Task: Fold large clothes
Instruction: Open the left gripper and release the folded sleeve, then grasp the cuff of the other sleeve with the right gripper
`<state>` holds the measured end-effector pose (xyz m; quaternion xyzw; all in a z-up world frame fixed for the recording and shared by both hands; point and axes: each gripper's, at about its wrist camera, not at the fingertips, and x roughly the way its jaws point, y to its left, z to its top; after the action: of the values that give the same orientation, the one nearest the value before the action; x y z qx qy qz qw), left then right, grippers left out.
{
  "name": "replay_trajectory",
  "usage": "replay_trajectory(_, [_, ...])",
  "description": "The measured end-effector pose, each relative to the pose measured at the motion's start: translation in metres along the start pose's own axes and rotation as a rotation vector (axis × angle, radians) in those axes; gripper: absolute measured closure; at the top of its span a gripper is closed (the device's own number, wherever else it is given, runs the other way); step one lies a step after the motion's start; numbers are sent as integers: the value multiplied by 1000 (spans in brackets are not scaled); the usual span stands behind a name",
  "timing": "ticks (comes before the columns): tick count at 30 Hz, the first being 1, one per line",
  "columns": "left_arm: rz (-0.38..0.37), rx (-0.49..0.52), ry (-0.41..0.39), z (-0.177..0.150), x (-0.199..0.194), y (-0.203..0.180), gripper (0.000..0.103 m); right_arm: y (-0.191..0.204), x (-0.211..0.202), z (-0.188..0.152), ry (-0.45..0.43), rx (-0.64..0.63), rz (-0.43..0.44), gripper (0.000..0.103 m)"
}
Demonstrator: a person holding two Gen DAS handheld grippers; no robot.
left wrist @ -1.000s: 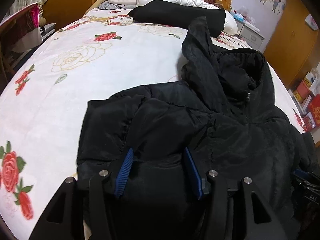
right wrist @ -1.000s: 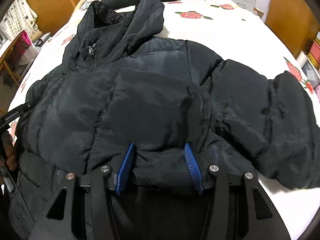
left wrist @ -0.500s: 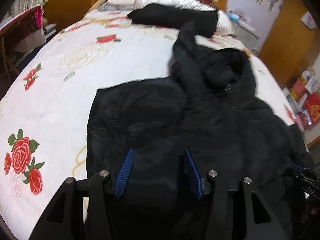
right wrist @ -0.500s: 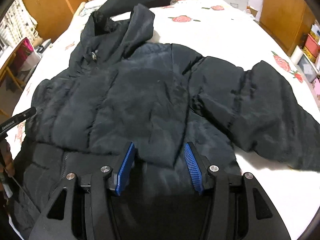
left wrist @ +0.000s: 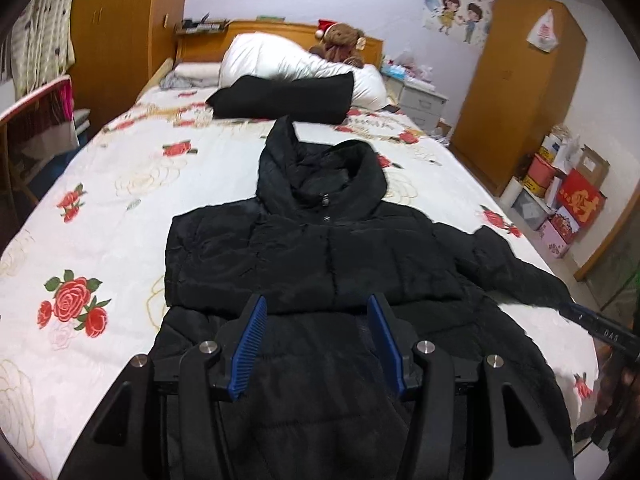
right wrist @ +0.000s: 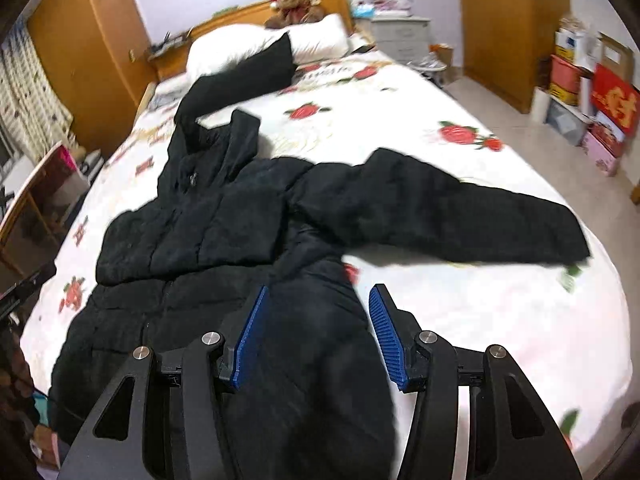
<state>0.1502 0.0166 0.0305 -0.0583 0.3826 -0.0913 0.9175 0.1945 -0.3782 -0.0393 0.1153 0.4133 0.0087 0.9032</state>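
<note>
Left wrist view: left gripper [left wrist: 318, 320] and right gripper [right wrist: 318, 312] have backed off the black jacket [left wrist: 320, 248], fingers parted and empty, leaving it flat on the bed [left wrist: 120, 200], right sleeve [right wrist: 440, 208] unfolded

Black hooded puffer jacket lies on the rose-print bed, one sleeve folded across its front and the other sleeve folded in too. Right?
Not quite. The black hooded puffer jacket has one sleeve folded across its front, but the other sleeve lies stretched out on the rose-print bed, as the right wrist view shows.
</note>
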Motion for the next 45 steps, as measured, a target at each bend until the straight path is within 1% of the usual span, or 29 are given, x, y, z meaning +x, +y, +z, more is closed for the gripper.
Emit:
replay_trajectory(4, [-1,9,-12,-10,-17,-11,49,-19,-25,-14,-36,54,-9,50])
replay_trajectory(7, [-18,-4,2,-19,-22,-18,49,-34,-33,-20,-42,90,-6,50])
replay_trajectory(13, [-30,-16,18,-26,-21,-30,49,-67,-33,-26,-27,196,5,49])
replay_trajectory(17, [-32,-15,21,-24,-16,-37,47,-90,-29,-28,-22,241,-4,48])
replay_trajectory(23, [-37,-10,35,-18,1,-48,47,-137,-5,-26,-4,350,-11,46])
replay_trajectory(29, [-25,2,51,-10,26,-55,47,-199,33,-22,15,482,-56,46])
replay_trajectory(31, [-21,3,55,-7,34,-56,47,-217,47,-20,29,509,-75,46])
replay_trajectory(35, [-7,4,75,-1,55,-57,47,-246,72,-19,47,566,-86,46])
replay_trajectory(41, [11,15,104,4,81,-58,47,-267,96,-3,17,603,-94,46])
replay_trajectory(45, [14,9,120,3,91,-55,47,-279,107,6,-8,637,-103,46])
